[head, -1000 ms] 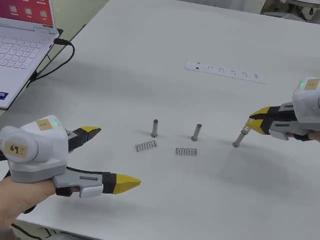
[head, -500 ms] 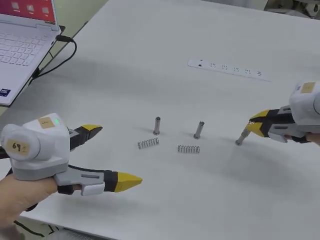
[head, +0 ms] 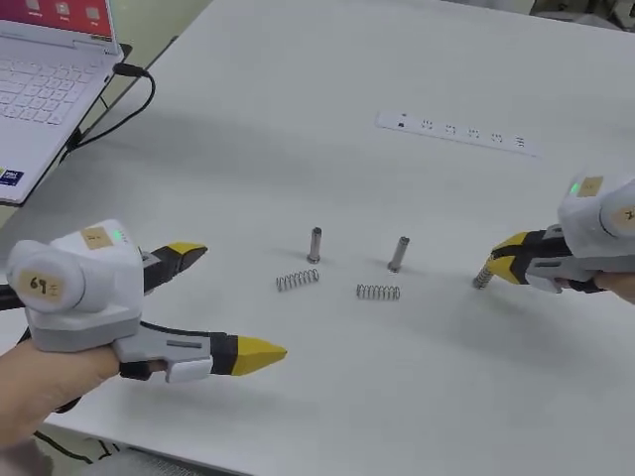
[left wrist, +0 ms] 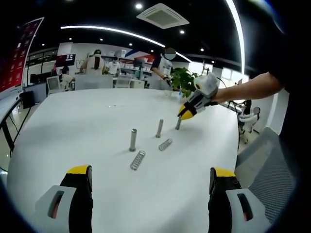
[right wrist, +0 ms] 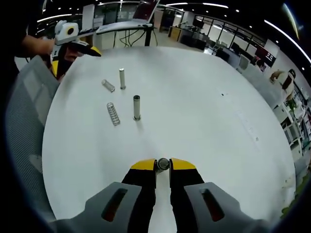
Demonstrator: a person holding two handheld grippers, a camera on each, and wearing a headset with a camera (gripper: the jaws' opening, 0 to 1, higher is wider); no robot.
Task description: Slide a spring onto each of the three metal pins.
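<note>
Table (head: 298,119): white, bears all the items.
Left gripper (head: 243,297): jaws wide apart, empty, held over the near edge.
Right gripper (head: 504,260): jaws drawn to a narrow gap round the top of the third pin (right wrist: 163,164), which leans and wears a spring (head: 482,278).
Bare pin (head: 315,244), second bare pin (head: 399,253): upright, mid-table.
Loose spring (head: 298,281), second loose spring (head: 378,292): lying just beside these.
Handling: probably best to press the coil down along the shaft, then release gently so nothing topples.

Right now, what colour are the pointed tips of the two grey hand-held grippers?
Bright yellow; clearest in the head view, on the left gripper.
</note>
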